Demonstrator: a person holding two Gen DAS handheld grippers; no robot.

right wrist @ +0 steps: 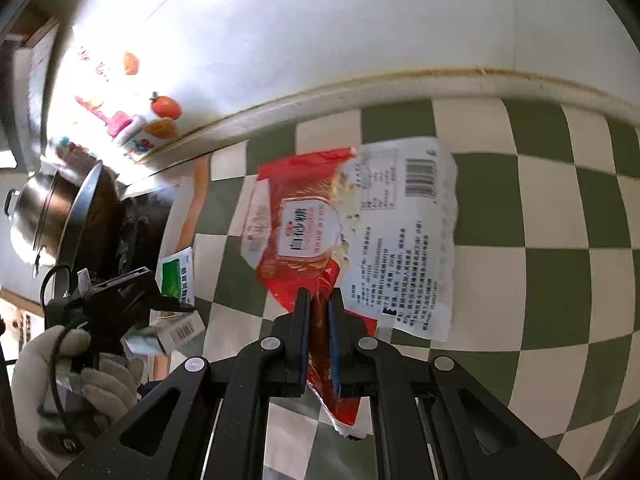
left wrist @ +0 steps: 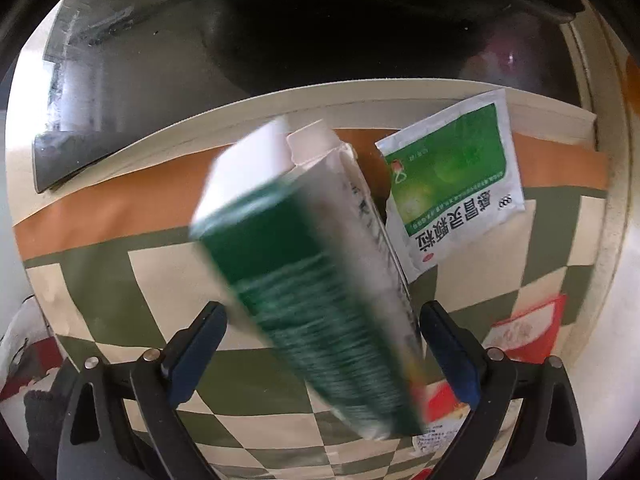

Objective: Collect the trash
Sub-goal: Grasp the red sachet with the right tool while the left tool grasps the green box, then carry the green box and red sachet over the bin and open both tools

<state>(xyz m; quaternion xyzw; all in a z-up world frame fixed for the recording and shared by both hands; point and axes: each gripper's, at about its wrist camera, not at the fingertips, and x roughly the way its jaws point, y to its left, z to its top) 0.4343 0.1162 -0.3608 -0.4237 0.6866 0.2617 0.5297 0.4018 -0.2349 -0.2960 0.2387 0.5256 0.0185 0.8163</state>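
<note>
A green and white carton [left wrist: 316, 272] hangs blurred between the spread fingers of my left gripper [left wrist: 322, 312]; neither pad touches it, so the gripper is open. A green and white medicine sachet [left wrist: 452, 184] lies just right of the carton on the checked cloth; it also shows in the right wrist view [right wrist: 176, 276]. My right gripper [right wrist: 319, 300] is shut on the lower edge of a red and white sugar bag [right wrist: 356, 224] that lies flat on the cloth. The left gripper [right wrist: 120, 296] and the carton's end [right wrist: 180, 330] show at the left of the right wrist view.
The green and white checked cloth [right wrist: 560, 220] covers the table against a white wall. A dark pan [left wrist: 360, 28] sits beyond the cloth's orange border. A steel pot with lid [right wrist: 44, 208] and toy fruit [right wrist: 164, 108] stand at the far left. The red bag's corner [left wrist: 528, 332] lies right.
</note>
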